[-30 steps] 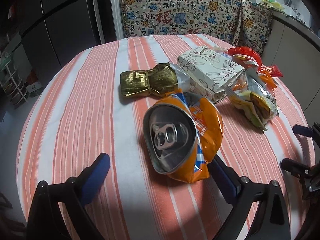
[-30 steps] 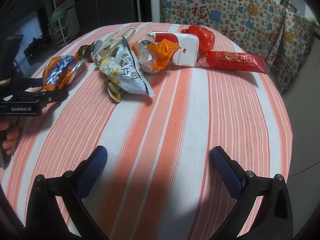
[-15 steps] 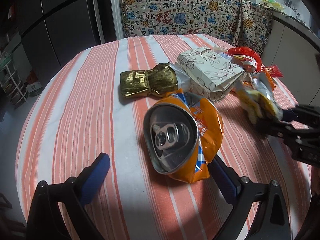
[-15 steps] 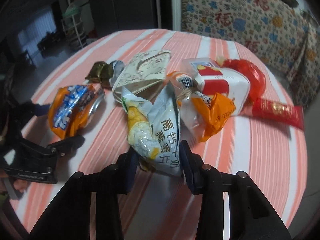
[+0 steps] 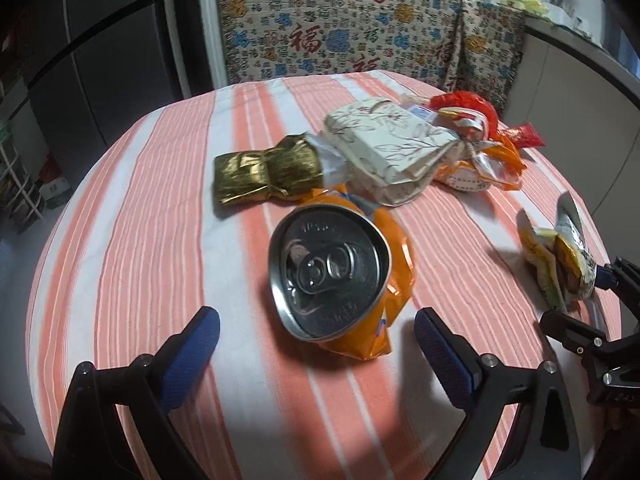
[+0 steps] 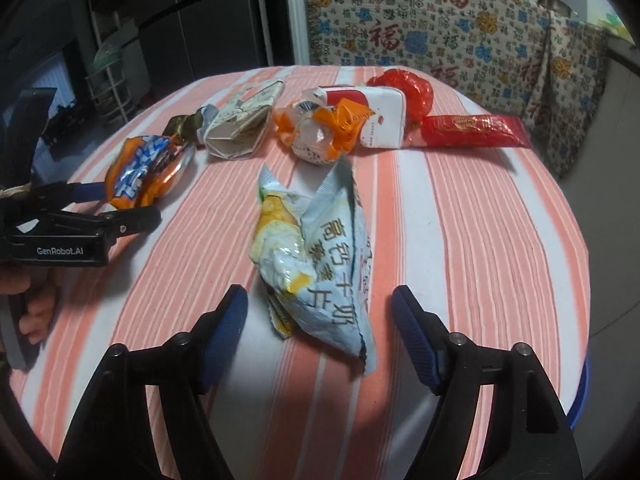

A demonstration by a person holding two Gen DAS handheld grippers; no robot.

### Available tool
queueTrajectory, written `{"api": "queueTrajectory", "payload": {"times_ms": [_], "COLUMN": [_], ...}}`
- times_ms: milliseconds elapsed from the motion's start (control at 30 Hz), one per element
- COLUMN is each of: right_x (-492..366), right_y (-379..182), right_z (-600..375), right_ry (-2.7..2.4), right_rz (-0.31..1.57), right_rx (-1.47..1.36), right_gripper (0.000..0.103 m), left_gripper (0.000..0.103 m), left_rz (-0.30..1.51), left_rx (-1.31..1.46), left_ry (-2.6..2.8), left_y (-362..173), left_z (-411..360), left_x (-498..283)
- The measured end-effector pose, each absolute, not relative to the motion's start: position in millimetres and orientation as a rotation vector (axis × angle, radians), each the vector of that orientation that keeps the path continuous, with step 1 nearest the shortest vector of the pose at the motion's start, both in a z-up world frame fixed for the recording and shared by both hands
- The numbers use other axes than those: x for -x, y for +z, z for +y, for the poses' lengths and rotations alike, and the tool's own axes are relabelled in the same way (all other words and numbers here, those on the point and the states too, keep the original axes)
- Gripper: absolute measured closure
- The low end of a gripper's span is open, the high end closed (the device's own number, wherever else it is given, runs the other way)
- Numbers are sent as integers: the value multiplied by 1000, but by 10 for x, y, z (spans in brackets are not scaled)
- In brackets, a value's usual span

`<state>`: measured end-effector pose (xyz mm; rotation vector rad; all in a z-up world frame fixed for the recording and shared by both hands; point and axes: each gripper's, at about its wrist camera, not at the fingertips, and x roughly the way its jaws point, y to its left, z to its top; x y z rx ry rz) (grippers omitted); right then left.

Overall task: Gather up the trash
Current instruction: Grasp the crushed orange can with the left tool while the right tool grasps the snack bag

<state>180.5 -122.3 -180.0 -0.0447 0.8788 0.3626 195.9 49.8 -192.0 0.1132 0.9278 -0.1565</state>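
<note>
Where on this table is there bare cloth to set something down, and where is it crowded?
Bare striped tablecloth lies left of the crushed can and gold foil wrapper. Another free patch sits right of the snack bag, below the red packet. The far middle is crowded: floral paper bag, orange wrapper and white box bunch together.

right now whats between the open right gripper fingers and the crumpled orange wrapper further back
The pale blue and yellow snack bag lies there on the striped tablecloth, partly between the right gripper fingers, before the orange wrapper, in the right wrist view.

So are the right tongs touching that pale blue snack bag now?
Apart. The right wrist view shows the right tongs open, striped cloth visible between each finger and the snack bag.
</note>
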Motion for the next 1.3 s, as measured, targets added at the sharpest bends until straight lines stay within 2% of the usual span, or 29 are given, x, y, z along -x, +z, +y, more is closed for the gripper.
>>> {"api": "queueTrajectory", "payload": {"times_ms": [267,300,333,367,400,733,933,1300], "right_x": [-1812,-1809,-1807,-1804,-1801,-1781,-1782,-1755], "right_y": [-1819,-1818,-1818,-1818,-1819,-1818,-1821,-1671], "right_z": [-1389,-1392,-1393,-1395,-1400,-1416,-1404,-1482], "right_ry": [365,364,363,362,362,363,362,393], "right_rz": [880,879,878,877,877,873,876,876], "right_rx": [-49,-51,-52,-54,-59,-71,-66,-70], "right_gripper": [18,18,18,18,18,16,15,12], "left_gripper": [5,11,26,33,34,33,32,32], "left_rz": [922,916,915,926,932,916,984,922], "left_rx": [-122,-114,-106,-102,-99,23,-3,44], "left_ry": [-135,-146,-160,-174,-181,-267,-252,-240], "left_y": [-1843,-1828,-1816,-1815,-1812,-1716,-1820,-1630], "left_z": [392,403,422,440,459,679,715,863], "left_x": [-2193,-2180,-2168,-2167,-2165,-2043,-2061,-1929]}}
